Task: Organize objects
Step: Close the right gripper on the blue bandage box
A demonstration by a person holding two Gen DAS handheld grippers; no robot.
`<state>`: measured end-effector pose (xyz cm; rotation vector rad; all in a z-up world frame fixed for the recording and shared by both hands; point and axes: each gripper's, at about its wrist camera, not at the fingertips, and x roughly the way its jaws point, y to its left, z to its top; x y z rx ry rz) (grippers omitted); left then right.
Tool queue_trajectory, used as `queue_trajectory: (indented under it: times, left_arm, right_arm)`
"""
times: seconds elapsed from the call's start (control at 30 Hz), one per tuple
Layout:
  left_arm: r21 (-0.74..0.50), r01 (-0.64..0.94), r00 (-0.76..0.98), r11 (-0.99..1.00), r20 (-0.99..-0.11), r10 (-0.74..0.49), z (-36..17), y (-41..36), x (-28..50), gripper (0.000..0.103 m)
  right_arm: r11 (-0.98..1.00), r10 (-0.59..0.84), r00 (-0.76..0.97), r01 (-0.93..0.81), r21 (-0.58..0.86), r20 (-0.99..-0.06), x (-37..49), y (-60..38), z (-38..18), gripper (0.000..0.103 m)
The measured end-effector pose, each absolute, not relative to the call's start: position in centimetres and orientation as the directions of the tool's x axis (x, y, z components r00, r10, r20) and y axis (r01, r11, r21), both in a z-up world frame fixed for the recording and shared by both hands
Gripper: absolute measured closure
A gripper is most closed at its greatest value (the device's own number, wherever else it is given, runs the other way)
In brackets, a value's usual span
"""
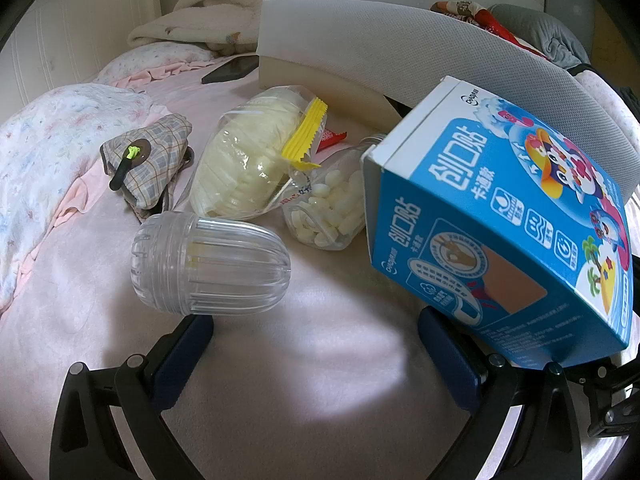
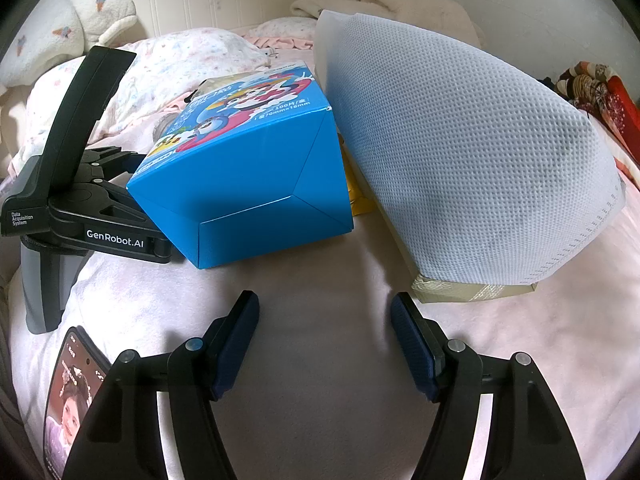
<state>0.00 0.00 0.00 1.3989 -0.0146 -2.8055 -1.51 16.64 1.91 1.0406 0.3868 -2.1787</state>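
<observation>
- Left gripper (image 1: pixel 316 344) spread wide over the pink bed sheet (image 1: pixel 320 360), fingers (image 1: pixel 182 356) released, nothing between them.
- Blue plaster box (image 1: pixel 500 216) tilted up on one edge at the right of the left wrist view, lower corner overlapping the right-hand finger; contact there impossible to tell.
- Same blue plaster box seen from the right wrist view (image 2: pixel 248 184), plain bottom flaps turned toward the lens, cartoon-printed face up, resting on the bed just beside the white mesh-covered box (image 2: pixel 460 152).
- Right gripper (image 2: pixel 324 344) partly spread above bare sheet, fingers (image 2: pixel 236 344) released and empty, short of the blue box.
- Left gripper body, black with "GenRobot.AI" lettering, lying against the left side of the blue box in the right wrist view (image 2: pixel 80 200).
- Clear ribbed plastic jar (image 1: pixel 208 264) lying on its side, just ahead of the left-hand finger of the left gripper.
- Clear container of small white tablets (image 1: pixel 332 212) on its side, between the ribbed jar and the blue box.
- Clear bag of pale yellow pieces (image 1: pixel 248 160) with a yellow sealed strip, behind the tablets.
- Plaid pouch (image 1: pixel 152 160) with a black and green pull, left of the bag.
- Dark phone (image 1: pixel 232 69) flat on the sheet farther back; another phone (image 2: pixel 72 396) with a lit screen at the lower left of the right wrist view.
</observation>
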Motion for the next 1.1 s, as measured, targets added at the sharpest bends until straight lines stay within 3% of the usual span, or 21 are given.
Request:
queue_trajectory:
  times: [1.1]
  left_arm:
    - [0.021, 0.006, -0.601, -1.000, -0.799, -0.020, 0.07, 0.12, -0.02, 0.000]
  right_arm:
    - [-0.723, -0.450, -0.451, 0.690, 0.018, -0.771, -1.09, 16.32, 2.36, 0.034]
